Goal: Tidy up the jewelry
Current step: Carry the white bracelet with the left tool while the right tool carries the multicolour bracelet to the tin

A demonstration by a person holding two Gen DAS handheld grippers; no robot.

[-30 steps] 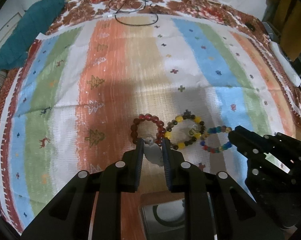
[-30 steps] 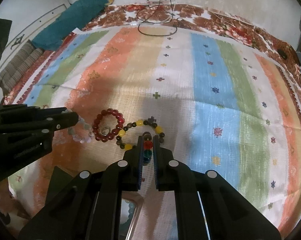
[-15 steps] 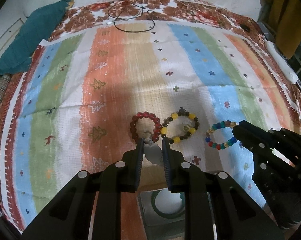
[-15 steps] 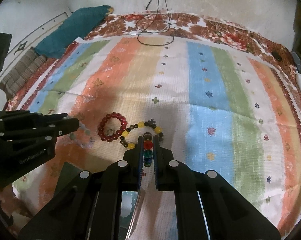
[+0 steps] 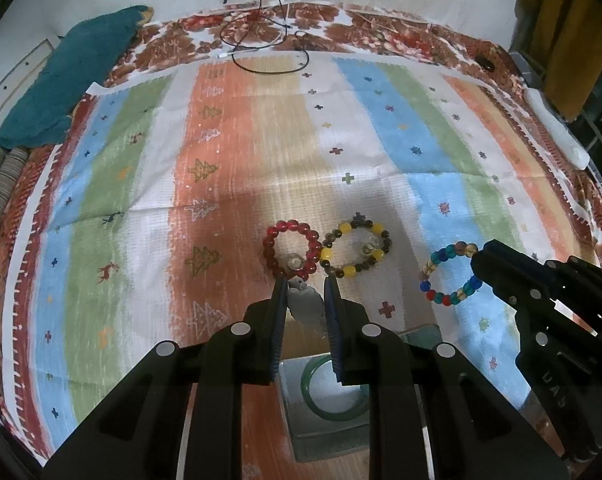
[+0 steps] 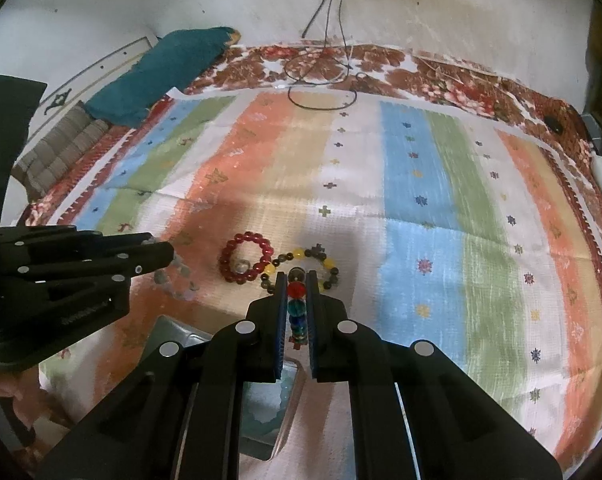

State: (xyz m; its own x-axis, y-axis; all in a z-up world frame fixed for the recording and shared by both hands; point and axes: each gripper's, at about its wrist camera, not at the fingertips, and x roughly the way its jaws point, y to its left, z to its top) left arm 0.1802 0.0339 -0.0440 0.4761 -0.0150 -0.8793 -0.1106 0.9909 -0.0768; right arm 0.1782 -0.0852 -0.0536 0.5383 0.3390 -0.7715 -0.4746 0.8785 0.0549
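Your left tongs (image 5: 305,294) pinch a pale, translucent bead bracelet (image 5: 303,300); it hangs between the blades, just above the striped cloth (image 5: 229,152). Your right tongs (image 6: 297,286) are pressed onto a multicolour bead bracelet (image 6: 296,302), and from the left wrist view the loop (image 5: 451,276) sticks out sideways from their tip. Still lying on the cloth: the red bead bracelet (image 5: 292,250) and the yellow-and-dark bead bracelet (image 5: 355,250), touching side by side, just ahead of the left tongs. A clear tray (image 5: 325,432) sits below the left tongs with a green bangle (image 5: 335,416) in it. A teal cushion (image 5: 73,76) and a black cable (image 5: 269,44) sit at the far edge.
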